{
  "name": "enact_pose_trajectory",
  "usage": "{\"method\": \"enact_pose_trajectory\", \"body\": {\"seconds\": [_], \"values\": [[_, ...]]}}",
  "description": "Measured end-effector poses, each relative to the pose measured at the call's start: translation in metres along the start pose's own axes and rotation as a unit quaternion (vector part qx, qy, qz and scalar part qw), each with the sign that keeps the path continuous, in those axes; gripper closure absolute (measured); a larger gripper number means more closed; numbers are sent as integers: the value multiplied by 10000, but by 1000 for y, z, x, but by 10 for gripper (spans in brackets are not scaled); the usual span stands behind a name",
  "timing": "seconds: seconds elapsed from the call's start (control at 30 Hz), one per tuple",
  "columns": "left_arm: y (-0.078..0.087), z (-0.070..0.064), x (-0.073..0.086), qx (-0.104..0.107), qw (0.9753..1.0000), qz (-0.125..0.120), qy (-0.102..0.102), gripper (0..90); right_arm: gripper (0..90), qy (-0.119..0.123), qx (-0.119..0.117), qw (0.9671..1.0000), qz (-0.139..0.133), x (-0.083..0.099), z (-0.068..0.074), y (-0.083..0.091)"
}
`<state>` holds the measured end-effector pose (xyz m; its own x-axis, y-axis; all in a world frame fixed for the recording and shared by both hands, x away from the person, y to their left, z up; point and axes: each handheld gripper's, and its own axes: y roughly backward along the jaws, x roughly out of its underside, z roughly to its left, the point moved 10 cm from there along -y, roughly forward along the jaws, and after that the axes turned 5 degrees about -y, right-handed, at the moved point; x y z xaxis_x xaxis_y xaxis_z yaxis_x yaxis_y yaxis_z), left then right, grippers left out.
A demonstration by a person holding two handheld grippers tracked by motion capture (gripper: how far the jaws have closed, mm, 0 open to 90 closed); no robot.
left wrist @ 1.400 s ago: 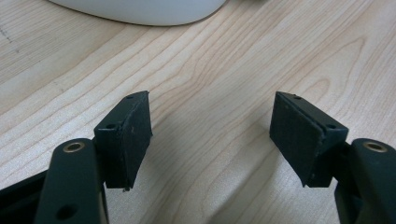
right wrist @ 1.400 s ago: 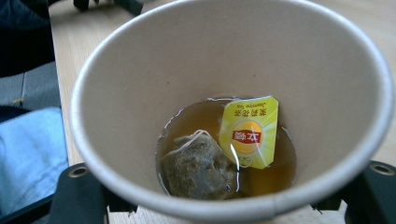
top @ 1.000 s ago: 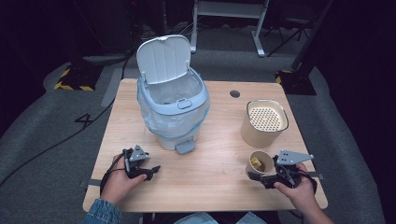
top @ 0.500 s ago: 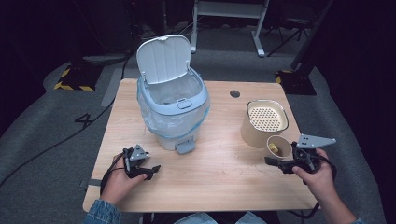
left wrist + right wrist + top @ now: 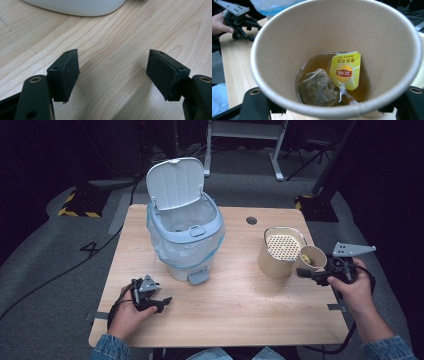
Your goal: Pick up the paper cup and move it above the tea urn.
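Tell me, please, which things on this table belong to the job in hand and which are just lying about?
In the job:
- paper cup with a used tea bag and a little tea, held in the right claw
- strainer-topped container, right beside the cup
- pedal bin, lid up, bag-lined

Lying about:
- left claw, open and idle on the table

Matt paper cup [image 5: 332, 50], grained wooden table [image 5: 240, 315]
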<state>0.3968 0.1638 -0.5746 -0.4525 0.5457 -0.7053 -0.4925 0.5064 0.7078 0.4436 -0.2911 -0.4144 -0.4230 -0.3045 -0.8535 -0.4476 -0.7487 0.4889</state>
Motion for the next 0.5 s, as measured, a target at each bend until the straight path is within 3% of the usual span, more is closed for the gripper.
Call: {"method": "enact_pose_trajectory", "body": {"seconds": [0.4,0.5], "values": [[0,0,0,-7,10000,2,-15,267,295,150,392,9991,16,-23,-37,13],[0,0,0,-4,10000,2,-16,267,295,141,403,9990,-119,-30,-45,15]]}}
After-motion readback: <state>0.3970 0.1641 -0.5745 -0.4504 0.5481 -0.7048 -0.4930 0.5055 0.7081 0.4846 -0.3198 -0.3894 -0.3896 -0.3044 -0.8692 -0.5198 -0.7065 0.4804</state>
